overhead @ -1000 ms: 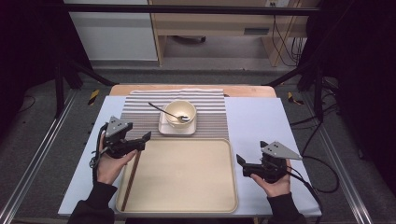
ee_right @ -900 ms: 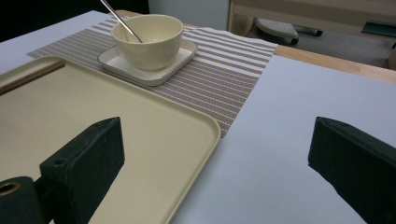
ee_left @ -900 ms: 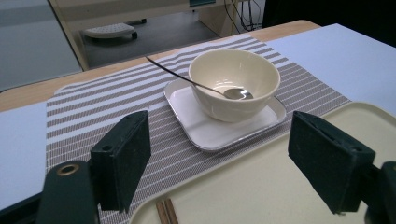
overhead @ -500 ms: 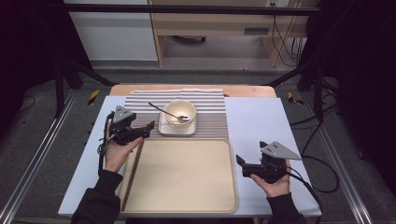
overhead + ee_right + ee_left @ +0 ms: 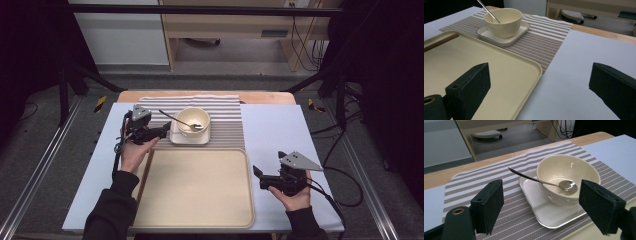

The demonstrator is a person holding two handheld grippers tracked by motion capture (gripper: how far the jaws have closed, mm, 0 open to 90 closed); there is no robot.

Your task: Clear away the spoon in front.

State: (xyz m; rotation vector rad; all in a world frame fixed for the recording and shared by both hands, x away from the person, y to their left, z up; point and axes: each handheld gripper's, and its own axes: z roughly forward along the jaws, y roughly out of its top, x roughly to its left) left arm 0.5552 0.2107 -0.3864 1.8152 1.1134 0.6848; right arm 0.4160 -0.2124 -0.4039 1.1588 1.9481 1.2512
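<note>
Cream bowl (image 5: 193, 120) holding spoon (image 5: 181, 121), left tool (image 5: 162, 130) open just left of bowl, right tool (image 5: 256, 177) open, well apart from bowl

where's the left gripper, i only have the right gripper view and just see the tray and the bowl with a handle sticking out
Observer: In the high view the left gripper hovers just left of the square plate, jaws wide open, holding nothing.
Operator: what's that handle in the bowl
Observer: A metal spoon. The left gripper view shows its head lying inside the bowl, handle leaning over the rim toward the left gripper's side.
Operator: anything else in the bowl
Observer: No, just the spoon; the inside looks bare and glossy.
Operator: and my gripper
Observer: The right gripper is open, off the tray's right edge, over the pale blue table cover.
</note>
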